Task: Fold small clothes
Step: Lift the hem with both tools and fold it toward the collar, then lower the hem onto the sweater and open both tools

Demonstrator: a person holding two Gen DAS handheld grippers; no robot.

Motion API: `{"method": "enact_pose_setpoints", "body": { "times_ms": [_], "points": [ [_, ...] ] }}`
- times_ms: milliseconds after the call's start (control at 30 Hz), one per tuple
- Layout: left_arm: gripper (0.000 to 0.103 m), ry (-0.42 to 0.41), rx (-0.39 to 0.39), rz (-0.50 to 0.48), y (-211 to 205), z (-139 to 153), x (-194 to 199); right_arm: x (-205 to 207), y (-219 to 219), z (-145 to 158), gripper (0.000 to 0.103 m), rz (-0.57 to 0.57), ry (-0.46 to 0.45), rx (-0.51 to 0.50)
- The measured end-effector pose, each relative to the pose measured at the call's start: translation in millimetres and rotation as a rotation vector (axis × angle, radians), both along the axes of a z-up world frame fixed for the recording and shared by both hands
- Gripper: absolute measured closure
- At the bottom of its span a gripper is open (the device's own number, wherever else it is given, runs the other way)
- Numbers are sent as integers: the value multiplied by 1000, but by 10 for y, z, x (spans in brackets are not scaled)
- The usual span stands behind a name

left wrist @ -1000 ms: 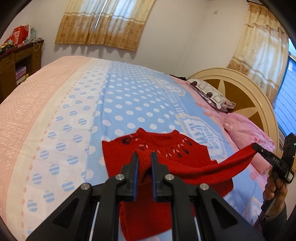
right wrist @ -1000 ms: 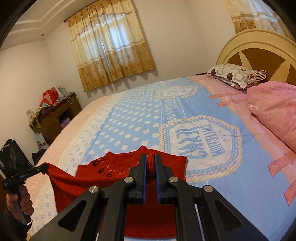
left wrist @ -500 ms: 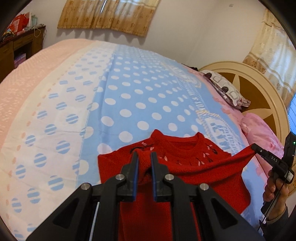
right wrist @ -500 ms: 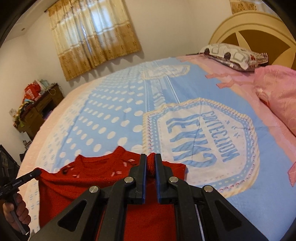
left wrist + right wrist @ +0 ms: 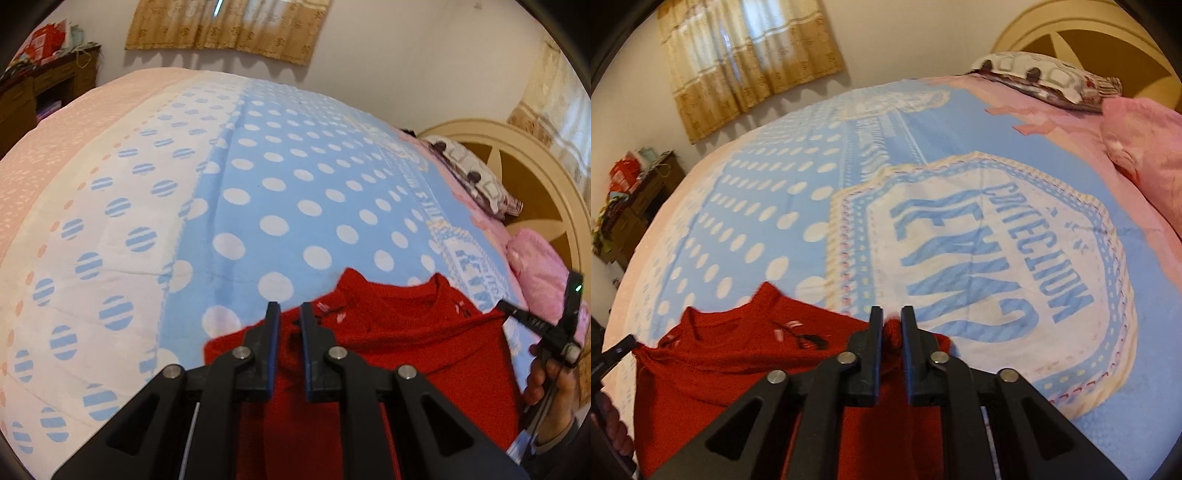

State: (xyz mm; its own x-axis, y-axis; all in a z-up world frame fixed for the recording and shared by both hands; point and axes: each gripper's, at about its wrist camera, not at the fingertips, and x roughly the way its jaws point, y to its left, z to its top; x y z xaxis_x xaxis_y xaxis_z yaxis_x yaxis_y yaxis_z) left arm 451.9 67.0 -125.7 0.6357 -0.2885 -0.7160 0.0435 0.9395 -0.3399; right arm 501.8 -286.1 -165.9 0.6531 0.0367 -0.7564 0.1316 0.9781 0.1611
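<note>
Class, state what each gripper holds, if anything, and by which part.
Left gripper pinches the red sweater at one shoulder; right gripper, jaws opening, has the other shoulder between them.

Right gripper [image 5: 891, 321] opening, red sweater [image 5: 731, 365] (bunched) between.

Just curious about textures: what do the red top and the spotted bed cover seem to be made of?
Red top: likely knitted wool or acrylic; fuzzy, matte, with a thick, soft neckline. Bed cover: probably printed cotton or a blend; smooth, flat, matte, faintly creased.
</note>
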Motion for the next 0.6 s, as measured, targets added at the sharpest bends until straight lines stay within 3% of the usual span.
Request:
{"method": "enact_pose_setpoints", "body": {
  "times_ms": [67,100,133,300,467,533,600],
  "points": [
    [89,-8,-19,9,75,12,-47,-40,-21,14,65,4,-15,9],
    [89,-10,-11,16,104,17,-87,-76,-20,37,44,4,-27,7],
    [89,-9,12,29,124,19,-142,-108,-18,58,39,3,-38,2],
    [89,3,60,50,137,-67,-442,-367,1,198,39,23,-81,-18],
    [89,32,148,47,13,-227,-733,-638,-19,193,39,46,-41,-25],
    [89,27,185,44,-33,-243,-837,-745,7,179,50,61,-18,-31],
    [89,-4,222,44,-73,-208,-958,-848,64,168,52,92,-8,-26]
  ]
}}
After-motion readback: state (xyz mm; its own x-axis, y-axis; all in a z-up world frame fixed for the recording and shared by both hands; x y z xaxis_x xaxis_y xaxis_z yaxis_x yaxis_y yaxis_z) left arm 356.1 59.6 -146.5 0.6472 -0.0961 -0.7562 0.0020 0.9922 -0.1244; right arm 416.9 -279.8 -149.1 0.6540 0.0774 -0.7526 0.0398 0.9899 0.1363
